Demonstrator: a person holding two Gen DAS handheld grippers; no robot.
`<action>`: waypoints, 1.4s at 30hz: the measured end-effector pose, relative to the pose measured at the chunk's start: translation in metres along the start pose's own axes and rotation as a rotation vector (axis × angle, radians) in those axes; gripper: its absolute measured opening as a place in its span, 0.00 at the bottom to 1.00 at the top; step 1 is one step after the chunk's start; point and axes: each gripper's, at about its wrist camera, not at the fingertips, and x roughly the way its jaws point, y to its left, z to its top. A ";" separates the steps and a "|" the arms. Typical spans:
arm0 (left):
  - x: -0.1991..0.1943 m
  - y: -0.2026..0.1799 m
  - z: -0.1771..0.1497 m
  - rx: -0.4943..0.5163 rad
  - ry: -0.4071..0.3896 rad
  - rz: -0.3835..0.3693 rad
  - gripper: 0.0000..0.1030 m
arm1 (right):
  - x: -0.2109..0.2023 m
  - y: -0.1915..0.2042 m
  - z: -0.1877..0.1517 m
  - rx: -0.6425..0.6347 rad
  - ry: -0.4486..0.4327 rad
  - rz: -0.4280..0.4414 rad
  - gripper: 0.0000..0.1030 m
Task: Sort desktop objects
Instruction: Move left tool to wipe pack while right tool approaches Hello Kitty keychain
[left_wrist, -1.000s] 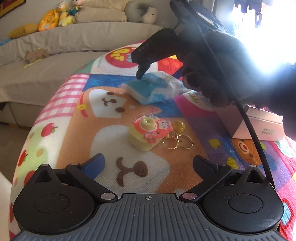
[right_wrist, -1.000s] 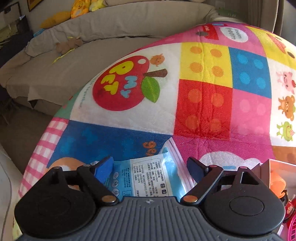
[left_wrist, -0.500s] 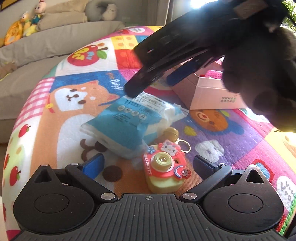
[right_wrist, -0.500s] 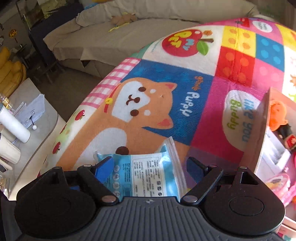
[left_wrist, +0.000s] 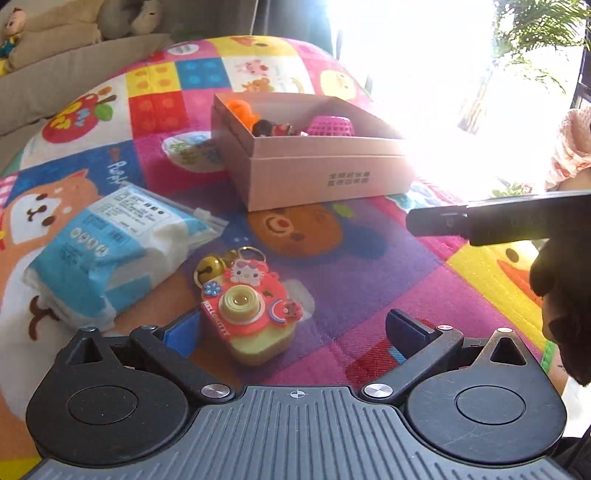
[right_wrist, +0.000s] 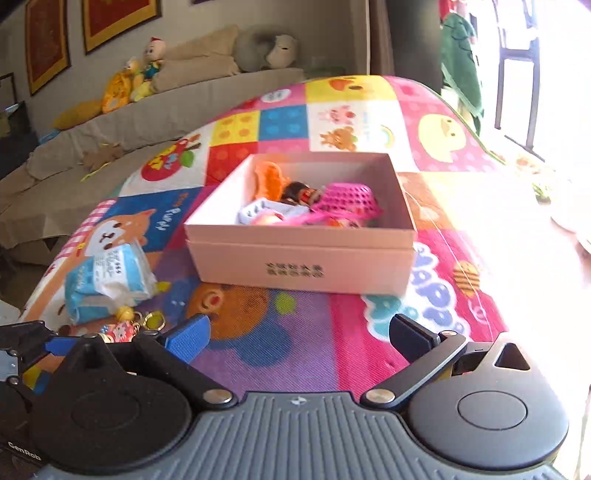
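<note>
The left gripper (left_wrist: 295, 330) hangs low over the counter (left_wrist: 369, 266), which is covered with a bright cartoon cloth, and its fingers stand wide apart with nothing clamped. Between them, much closer to the blue-padded left finger (left_wrist: 183, 334) than to the dark right one, sits a toy camera (left_wrist: 249, 317), yellow with a red face. Whether that left finger touches the toy cannot be told. A small bell and key rings (left_wrist: 221, 262) lie just beyond the toy. Further ahead and to the left of the fingers lies a blue and white packet of tissues (left_wrist: 107, 254), flat on the cloth. Straight ahead, well past the toy, stands an open pink box (left_wrist: 317, 177) that holds an orange toy (left_wrist: 240, 109), a pink basket (left_wrist: 330, 125) and other small things.

The right gripper (right_wrist: 299, 332) also has its fingers spread apart and holds nothing. Only cloth lies between them. The pink box (right_wrist: 299, 258) stands ahead of them, near the middle of the view. The tissue packet (right_wrist: 107, 284) lies ahead and to their left, with the bell and rings (right_wrist: 138, 317) nearer, just beside the left finger's outer side. In the left view the right gripper shows as a dark bar on the right, above the cloth.
</note>
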 end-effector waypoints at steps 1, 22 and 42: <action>0.005 -0.007 0.002 0.009 0.011 0.035 1.00 | 0.002 -0.005 -0.004 0.020 0.011 -0.011 1.00; -0.029 0.006 -0.006 0.003 -0.027 0.117 1.00 | 0.016 -0.008 -0.016 0.048 0.074 0.049 1.00; -0.068 0.090 -0.021 -0.227 -0.086 0.329 1.00 | 0.006 0.072 -0.015 -0.354 -0.074 -0.209 0.90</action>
